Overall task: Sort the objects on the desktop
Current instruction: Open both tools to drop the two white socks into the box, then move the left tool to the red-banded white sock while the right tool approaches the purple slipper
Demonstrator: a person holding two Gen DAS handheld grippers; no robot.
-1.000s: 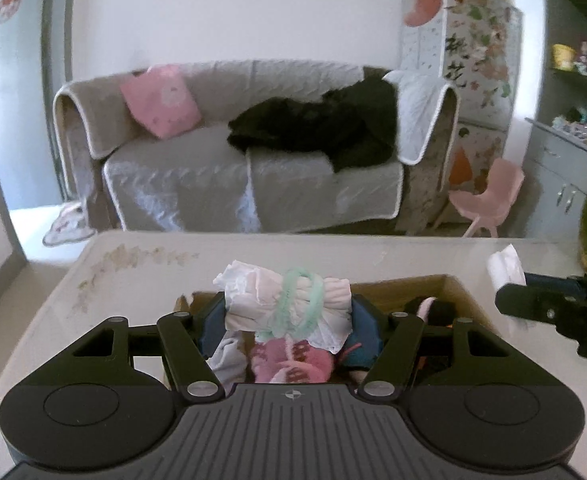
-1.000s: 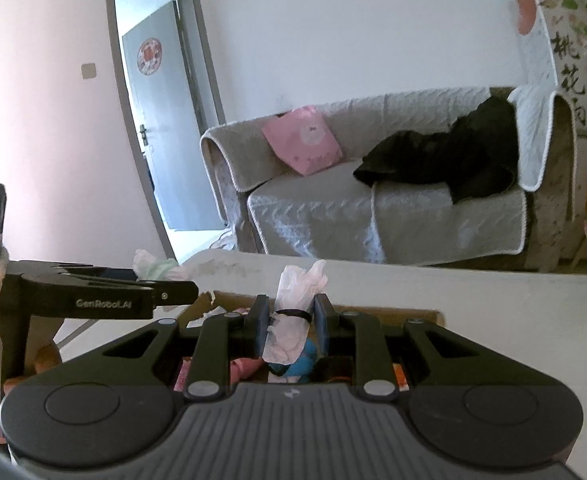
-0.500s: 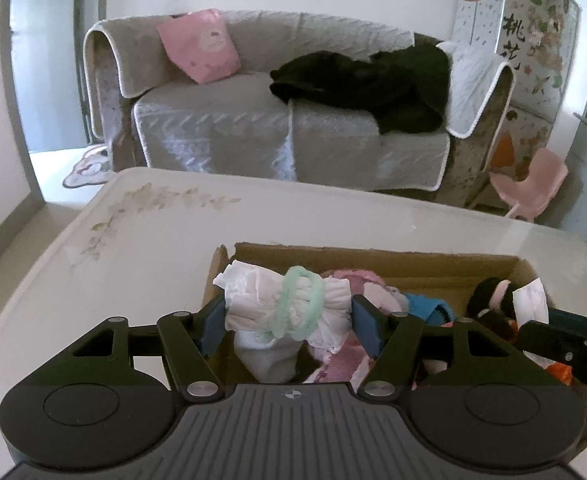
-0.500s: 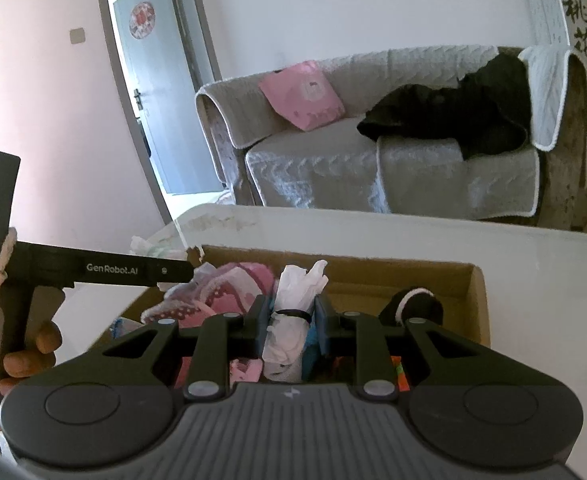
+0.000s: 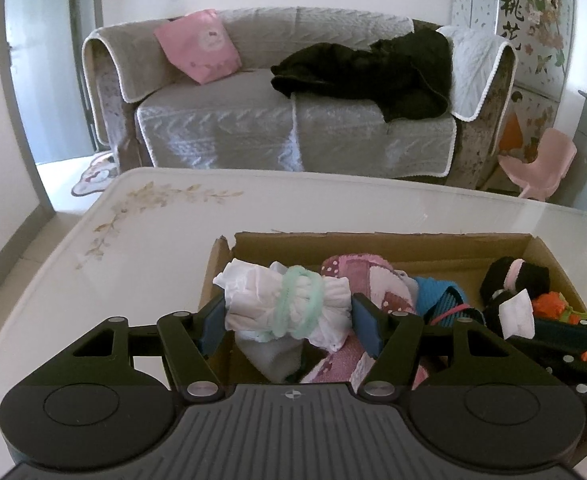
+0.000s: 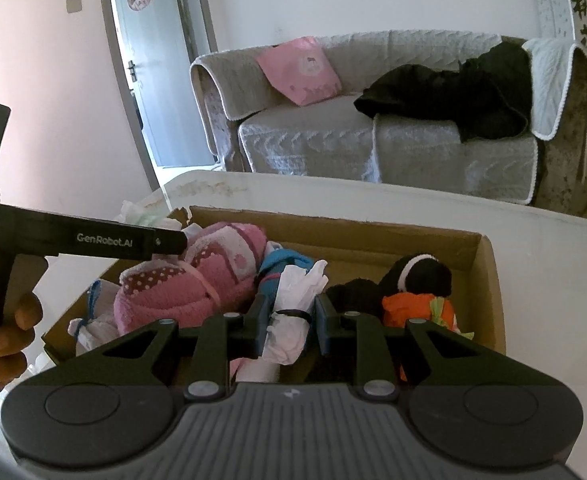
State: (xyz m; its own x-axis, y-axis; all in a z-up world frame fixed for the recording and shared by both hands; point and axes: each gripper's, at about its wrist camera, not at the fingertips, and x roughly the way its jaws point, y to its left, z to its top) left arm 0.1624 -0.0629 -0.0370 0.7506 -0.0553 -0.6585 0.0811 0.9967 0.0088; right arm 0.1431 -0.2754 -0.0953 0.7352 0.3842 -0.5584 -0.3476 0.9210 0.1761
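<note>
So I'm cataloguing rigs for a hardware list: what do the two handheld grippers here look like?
Both are matte black plastic. Each has a ribbed grey-black body with two round discs, silver pivot screws and angular linkage arms ending in blue-padded fingers. The left gripper, seen side-on, carries white "GenRobot.AI" lettering. The right gripper matches it. No cables show.

The box (image 5: 377, 246) is matt brown cardboard with a torn, ragged rim. The table (image 5: 165, 236) is smooth and glossy, pale with a faint leaf print. The left gripper (image 5: 289, 316) is matt black plastic with blue pads and grips a soft white cloth bundle (image 5: 289, 304) bound by a fuzzy green band. The right gripper (image 6: 291, 320) pinches thin crinkled white plastic (image 6: 293, 312). The pink roll (image 6: 197, 280) looks like rough terry. The sofa (image 5: 293, 120) wears a quilted grey cover.
</note>
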